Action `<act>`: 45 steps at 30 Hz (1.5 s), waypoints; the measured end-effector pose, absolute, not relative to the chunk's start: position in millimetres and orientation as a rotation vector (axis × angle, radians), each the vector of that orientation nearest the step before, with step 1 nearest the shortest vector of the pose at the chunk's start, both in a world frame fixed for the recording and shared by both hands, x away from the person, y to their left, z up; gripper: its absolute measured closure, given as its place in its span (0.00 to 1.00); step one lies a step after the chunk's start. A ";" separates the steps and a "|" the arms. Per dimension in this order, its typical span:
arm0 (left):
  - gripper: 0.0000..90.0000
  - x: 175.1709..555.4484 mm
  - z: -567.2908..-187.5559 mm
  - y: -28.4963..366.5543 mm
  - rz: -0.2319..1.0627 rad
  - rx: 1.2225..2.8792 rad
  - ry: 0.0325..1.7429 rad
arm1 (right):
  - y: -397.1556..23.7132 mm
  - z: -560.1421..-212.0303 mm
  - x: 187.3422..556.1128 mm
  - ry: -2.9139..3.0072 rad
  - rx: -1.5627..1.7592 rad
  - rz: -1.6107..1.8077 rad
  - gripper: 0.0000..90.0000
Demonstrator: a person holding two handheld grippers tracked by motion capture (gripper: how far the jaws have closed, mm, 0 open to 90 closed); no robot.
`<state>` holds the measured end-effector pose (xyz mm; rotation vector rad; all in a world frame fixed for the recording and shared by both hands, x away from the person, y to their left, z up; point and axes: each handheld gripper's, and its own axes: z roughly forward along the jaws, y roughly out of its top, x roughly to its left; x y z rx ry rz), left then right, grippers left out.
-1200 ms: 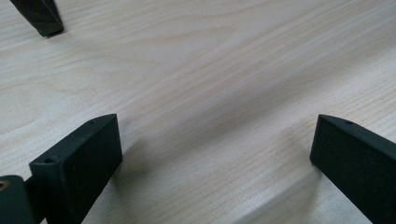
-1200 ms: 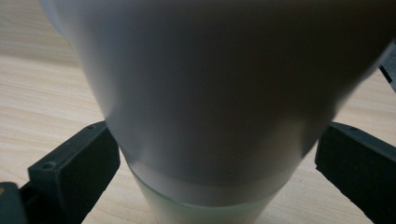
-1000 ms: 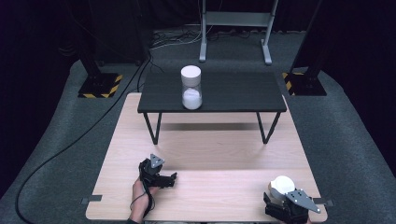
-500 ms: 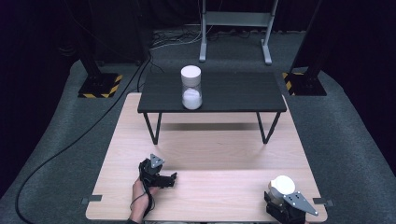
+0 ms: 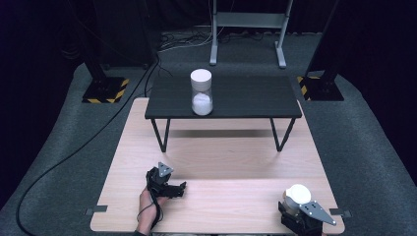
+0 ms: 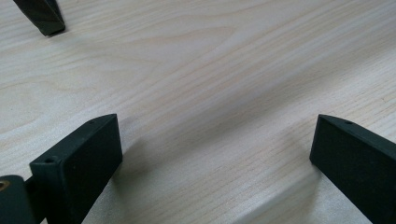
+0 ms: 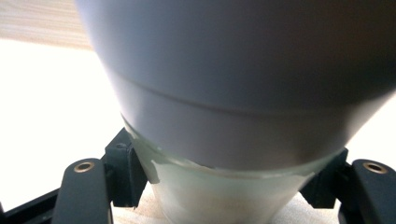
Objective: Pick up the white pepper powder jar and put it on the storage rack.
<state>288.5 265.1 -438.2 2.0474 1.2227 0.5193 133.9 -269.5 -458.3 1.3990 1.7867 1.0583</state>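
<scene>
Gripping a white-capped clear glass jar (image 7: 224, 116) between its two black jaws, the right gripper (image 5: 297, 209) sits at the near right corner of the pale wooden table (image 5: 221, 147). At the near left, the left gripper (image 5: 169, 187) rests low over bare wood, jaws spread wide with nothing between them. A second white-lidded glass jar (image 5: 201, 92) stands upright on the small black table (image 5: 246, 96) beyond

Left gripper (image 5: 169, 186) held low in a hand (image 5: 147, 201), jaws spread wide apart with nothing between them. Right gripper (image 5: 295, 212) low at the near right, jaws closed against both sides of a white-capped object (image 7: 224, 116)
</scene>
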 end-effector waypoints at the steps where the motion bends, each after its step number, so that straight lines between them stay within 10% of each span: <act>1: 0.03 288.4 -438.2 265.1 0.520 2.047 1.223 | -269.9 -457.2 134.5 1.785 1.401 1.062 0.33; 45: 0.04 288.1 -438.2 266.2 0.522 2.039 1.233 | -266.9 -398.3 223.6 1.832 1.296 1.149 0.33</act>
